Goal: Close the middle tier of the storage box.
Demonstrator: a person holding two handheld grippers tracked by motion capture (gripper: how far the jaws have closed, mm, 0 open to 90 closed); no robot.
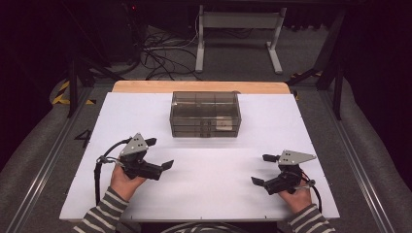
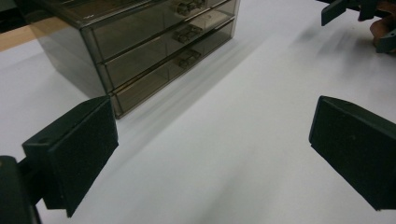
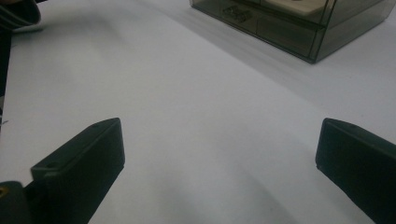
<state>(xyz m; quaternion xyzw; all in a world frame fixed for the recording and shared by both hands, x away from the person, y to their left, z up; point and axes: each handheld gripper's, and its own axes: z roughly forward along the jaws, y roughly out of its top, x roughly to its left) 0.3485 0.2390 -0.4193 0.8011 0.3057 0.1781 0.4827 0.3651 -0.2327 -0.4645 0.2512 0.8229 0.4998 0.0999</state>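
High view. A smoky clear drawer box [image 1: 205, 114] stands on the white desk [image 1: 145, 204] near the middle of its far edge, drawer fronts facing the person. A pale flat item [image 1: 224, 124] shows through the plastic in the right part of a lower drawer. All drawers look pushed in. The left gripper [image 1: 162, 153] sits toward the near left corner, the right gripper [image 1: 265, 170] toward the near right corner, both well apart from the box. Both claws stand wide with nothing between the pads. Each hand rests low near the near edge, grippers angled inward at the box; I read this as a ready stance, with the box as the thing to be worked.

Left gripper view. The two black jaws stand wide at the bottom corners, bare desk between. The box [image 2: 140, 42] lies ahead at upper left, seen from its left front corner, three stacked drawers with small clear handles [image 2: 188, 32]. That slant suits a reach for a handle. The right gripper [image 2: 357, 23] shows in the top right corner.

Right gripper view. The jaws are spread wide, empty. The box [image 3: 299, 23] is at the top right, near but untouched, the pale item [image 3: 294, 5] visible inside. A striped sleeve [image 3: 18, 14] edges in at the top left.
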